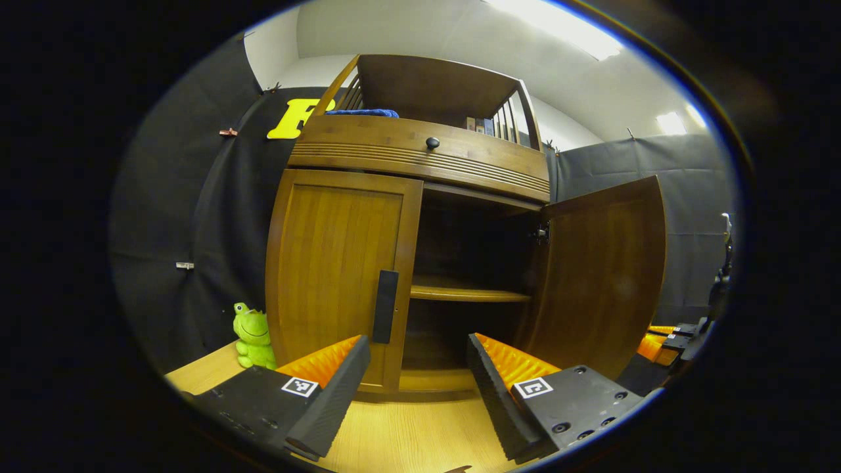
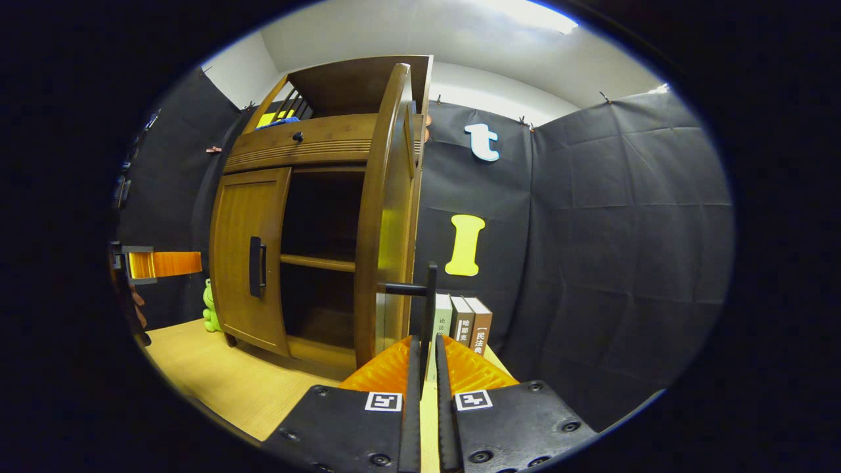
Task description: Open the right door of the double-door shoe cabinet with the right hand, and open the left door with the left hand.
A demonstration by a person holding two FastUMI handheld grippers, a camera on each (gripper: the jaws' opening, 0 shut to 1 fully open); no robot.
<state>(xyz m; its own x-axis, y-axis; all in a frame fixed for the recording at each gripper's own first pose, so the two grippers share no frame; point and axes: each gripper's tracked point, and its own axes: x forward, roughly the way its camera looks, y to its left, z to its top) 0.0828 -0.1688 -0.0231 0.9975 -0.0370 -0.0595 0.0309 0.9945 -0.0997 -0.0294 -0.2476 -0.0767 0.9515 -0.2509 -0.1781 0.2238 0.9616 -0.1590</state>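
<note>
The wooden shoe cabinet (image 1: 420, 151) stands on a light wooden table (image 1: 407, 433). Its left door (image 1: 335, 263) is closed, with a dark vertical handle (image 1: 386, 306) at its inner edge. My left gripper (image 1: 417, 368) is open, low in front of that handle and short of it. The right door (image 1: 601, 276) is swung wide open, baring the shelves. In the right gripper view that door (image 2: 387, 217) shows edge-on, and its dark handle (image 2: 428, 302) runs down between the fingers of my right gripper (image 2: 427, 368), which is shut on it.
A green frog toy (image 1: 253, 335) sits left of the cabinet. Three books (image 2: 463, 322) stand upright behind the open right door, against the black cloth wall. The cabinet has a drawer with a round knob (image 1: 432, 142) and a blue item (image 1: 361, 112) on top.
</note>
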